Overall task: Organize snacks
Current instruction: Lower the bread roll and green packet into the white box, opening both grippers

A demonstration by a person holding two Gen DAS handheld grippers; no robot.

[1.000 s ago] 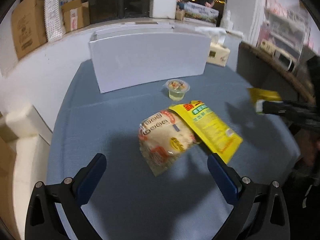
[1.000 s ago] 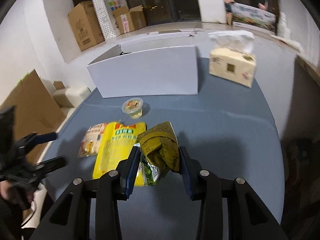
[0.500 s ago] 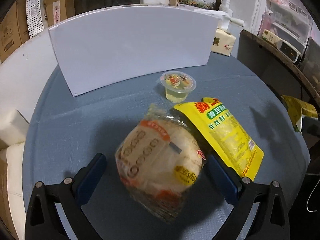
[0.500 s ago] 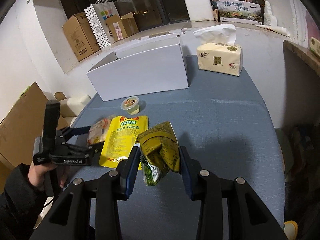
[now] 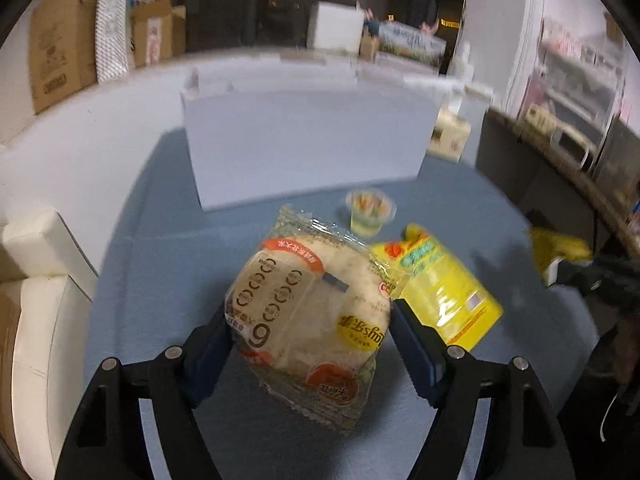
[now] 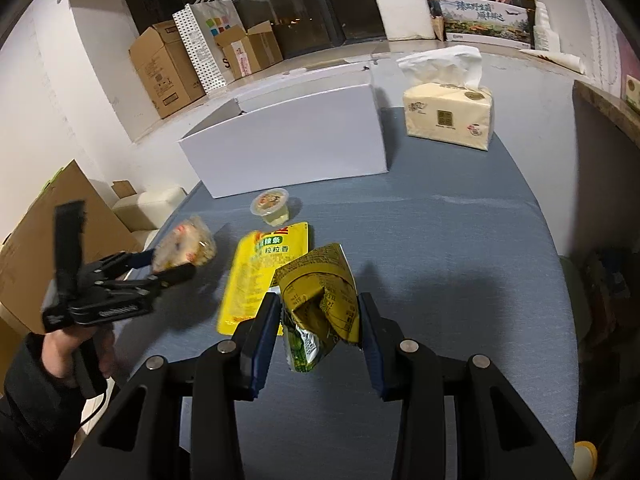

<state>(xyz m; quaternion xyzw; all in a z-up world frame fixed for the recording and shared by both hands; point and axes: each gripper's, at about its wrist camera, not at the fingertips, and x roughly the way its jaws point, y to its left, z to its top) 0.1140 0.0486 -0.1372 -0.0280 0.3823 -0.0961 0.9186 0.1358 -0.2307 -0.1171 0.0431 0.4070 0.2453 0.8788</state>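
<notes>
A round rice-cracker pack (image 5: 308,312) in clear wrap sits between my left gripper's (image 5: 310,332) blue pads, which are closing and press on its two sides. The right wrist view shows that pack (image 6: 184,246) held just above the cloth in the left gripper (image 6: 172,264). My right gripper (image 6: 318,320) is shut on a crumpled green-gold snack bag (image 6: 320,300), held above the table. A flat yellow bag (image 6: 260,276) and a small jelly cup (image 6: 272,206) lie on the blue cloth. Behind them stands an open white box (image 6: 288,140).
A tissue pack (image 6: 448,114) stands at the table's back right. The round blue table (image 6: 460,260) drops off at its right and near edges. Cardboard boxes (image 6: 168,68) line the ledge behind, and a white cushion (image 5: 36,248) sits left of the table.
The left jaws went from wide open to pressing on the rice-cracker pack, and the pack has come up off the cloth. The right gripper and its bag stay put.
</notes>
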